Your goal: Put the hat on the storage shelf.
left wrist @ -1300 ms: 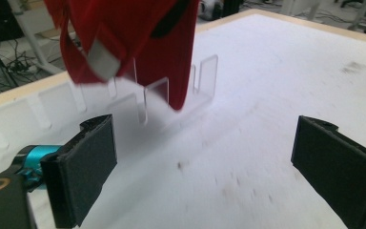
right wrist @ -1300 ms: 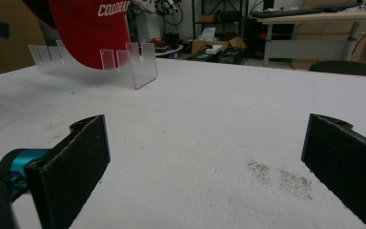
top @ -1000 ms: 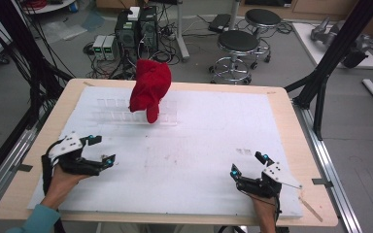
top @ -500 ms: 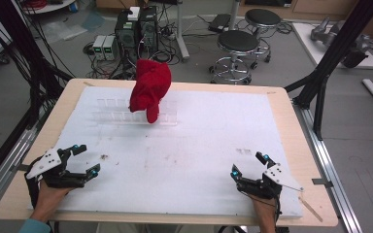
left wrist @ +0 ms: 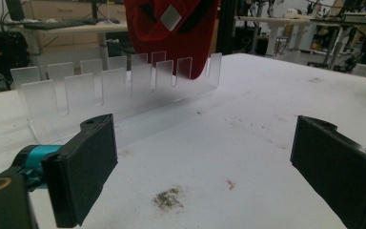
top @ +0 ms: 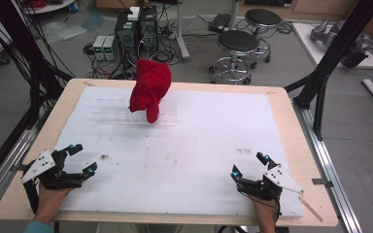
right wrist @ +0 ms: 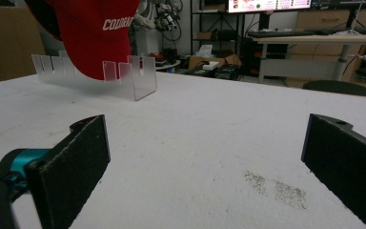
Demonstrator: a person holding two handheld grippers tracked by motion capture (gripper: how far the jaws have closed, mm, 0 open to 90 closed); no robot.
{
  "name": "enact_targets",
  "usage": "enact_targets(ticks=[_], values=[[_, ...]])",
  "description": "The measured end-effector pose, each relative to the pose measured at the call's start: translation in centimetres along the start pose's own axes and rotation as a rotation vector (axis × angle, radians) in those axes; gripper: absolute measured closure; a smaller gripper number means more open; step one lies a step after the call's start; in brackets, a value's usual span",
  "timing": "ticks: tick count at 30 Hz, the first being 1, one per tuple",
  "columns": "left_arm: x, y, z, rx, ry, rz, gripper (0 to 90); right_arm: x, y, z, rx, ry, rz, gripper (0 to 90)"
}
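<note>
High view: white-covered surface [top: 199,145] on a wooden top, seen from above. Red cap [top: 149,90] propped on a clear slotted rack [top: 126,110] toward the far side, left of centre, brim hanging down over the rack's front row. Left tool [top: 76,160] at the near left corner, held in a hand [top: 48,204] entering from the bottom edge, jaws spread wide, nothing between them. Right tool [top: 250,164] at the near right corner, likewise held from below, jaws apart and empty. Both well apart from the cap and from each other. Small dark smudge [top: 104,157] on the white cover just beside the left tool. Two round stools [top: 238,43] and some electronics boxes [top: 106,46] on the floor beyond the far edge.

Left gripper view: both black jaws wide apart, bare white cover between them, a patch of grey-green crumbs [left wrist: 169,198] and a tiny reddish fleck [left wrist: 230,183] lying there. Rack [left wrist: 114,90] ahead, cap [left wrist: 171,33] resting in its far end.

Right gripper view: jaws wide open, empty. Cap [right wrist: 93,36] with white lettering sitting on the rack [right wrist: 133,78] far ahead to the left; faint dark specks [right wrist: 276,186] on the cover near the right jaw.
</note>
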State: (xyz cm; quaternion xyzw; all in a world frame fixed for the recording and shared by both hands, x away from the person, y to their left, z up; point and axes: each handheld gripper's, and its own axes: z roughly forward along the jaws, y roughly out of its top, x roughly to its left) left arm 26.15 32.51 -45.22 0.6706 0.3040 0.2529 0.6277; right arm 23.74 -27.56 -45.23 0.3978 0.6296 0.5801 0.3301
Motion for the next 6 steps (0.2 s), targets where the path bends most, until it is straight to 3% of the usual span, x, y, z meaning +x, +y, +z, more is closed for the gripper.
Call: enact_targets(ticks=[6], values=[[-0.1, -0.09, -0.22, -0.022, 0.024, 0.006, 9.0, -0.04, -0.02, 0.01, -0.005, -0.004, -0.007, 1.1]])
